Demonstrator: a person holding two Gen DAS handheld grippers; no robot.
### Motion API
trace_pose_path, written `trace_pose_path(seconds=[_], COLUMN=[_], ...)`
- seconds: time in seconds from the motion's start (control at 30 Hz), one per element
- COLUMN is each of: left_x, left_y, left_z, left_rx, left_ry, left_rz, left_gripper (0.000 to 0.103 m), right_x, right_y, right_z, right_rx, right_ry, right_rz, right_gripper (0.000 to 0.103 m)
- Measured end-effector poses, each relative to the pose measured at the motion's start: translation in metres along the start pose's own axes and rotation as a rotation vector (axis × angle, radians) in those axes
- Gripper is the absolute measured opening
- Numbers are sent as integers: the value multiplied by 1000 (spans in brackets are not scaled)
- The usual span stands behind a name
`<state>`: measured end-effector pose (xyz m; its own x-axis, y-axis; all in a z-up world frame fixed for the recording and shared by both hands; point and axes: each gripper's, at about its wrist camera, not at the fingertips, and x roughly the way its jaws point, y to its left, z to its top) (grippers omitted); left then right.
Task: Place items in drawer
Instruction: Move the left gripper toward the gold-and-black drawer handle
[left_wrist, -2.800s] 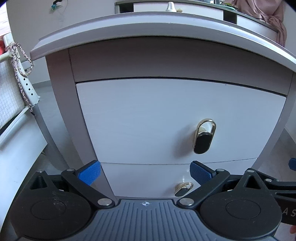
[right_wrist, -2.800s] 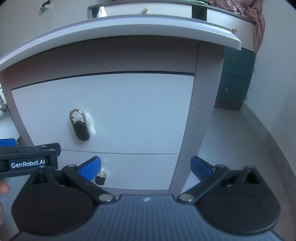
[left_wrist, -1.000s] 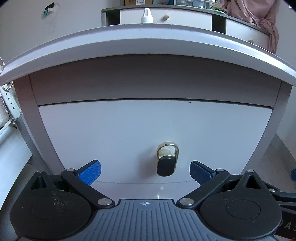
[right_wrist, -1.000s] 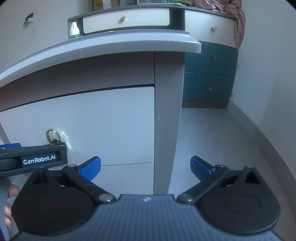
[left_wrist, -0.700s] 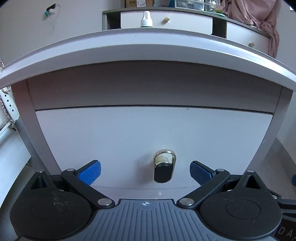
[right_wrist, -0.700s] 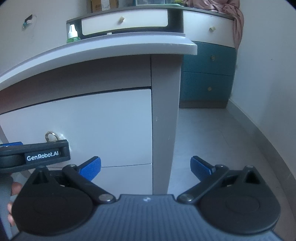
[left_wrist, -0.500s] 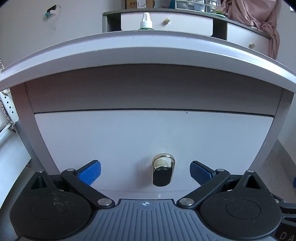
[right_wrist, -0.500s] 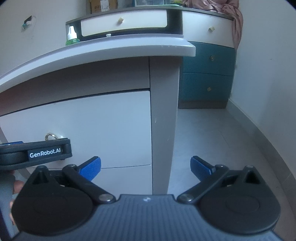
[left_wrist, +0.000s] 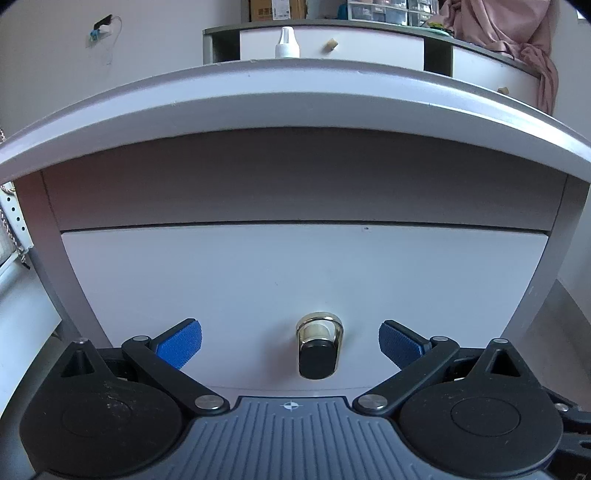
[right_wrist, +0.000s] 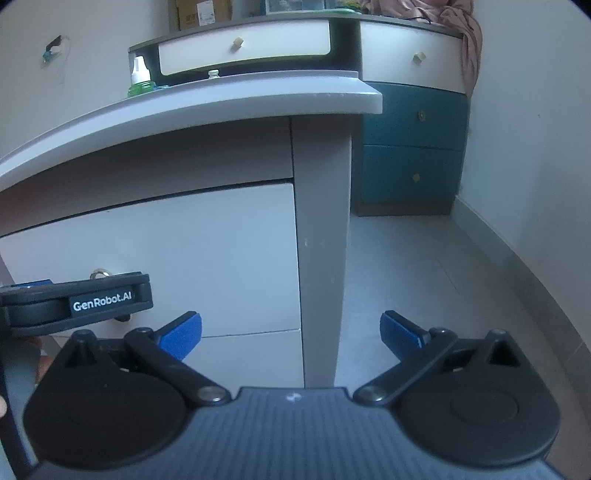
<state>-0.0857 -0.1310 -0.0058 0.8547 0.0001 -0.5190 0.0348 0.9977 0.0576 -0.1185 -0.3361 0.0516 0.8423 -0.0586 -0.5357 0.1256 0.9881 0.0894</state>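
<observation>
Left claw (left_wrist: 290, 343) spread wide, flanking drawer (left_wrist: 258, 280) handle (left_wrist: 318, 349), untouched.

The drawer (left_wrist: 258, 288) front looks smooth and painted white, with a soft satin shine. Its handle (left_wrist: 318, 349) is polished gold-coloured metal with a glossy black insert. The desk top (left_wrist: 295, 99) has a smooth, matt grey edge. The left gripper (left_wrist: 290, 343) has matt black plastic arms, and its pads (left_wrist: 181, 343) are blue with a fine rough texture. The cloth (left_wrist: 509, 40) behind is pink and softly folded. The floor (right_wrist: 424, 266) is of smooth, pale tiles.
</observation>
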Motion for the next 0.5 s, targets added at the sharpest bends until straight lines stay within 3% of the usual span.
trace_pose_path(seconds=[0.5], left_x=[-30], left_y=[-20], left_z=[-21], left_rx=[-12], left_ry=[-9], left_rz=[6], left_gripper=[103], right_x=[0], right_y=[-4], right_z=[1], right_rx=[12], right_ry=[1], right_rz=[6], right_gripper=[103])
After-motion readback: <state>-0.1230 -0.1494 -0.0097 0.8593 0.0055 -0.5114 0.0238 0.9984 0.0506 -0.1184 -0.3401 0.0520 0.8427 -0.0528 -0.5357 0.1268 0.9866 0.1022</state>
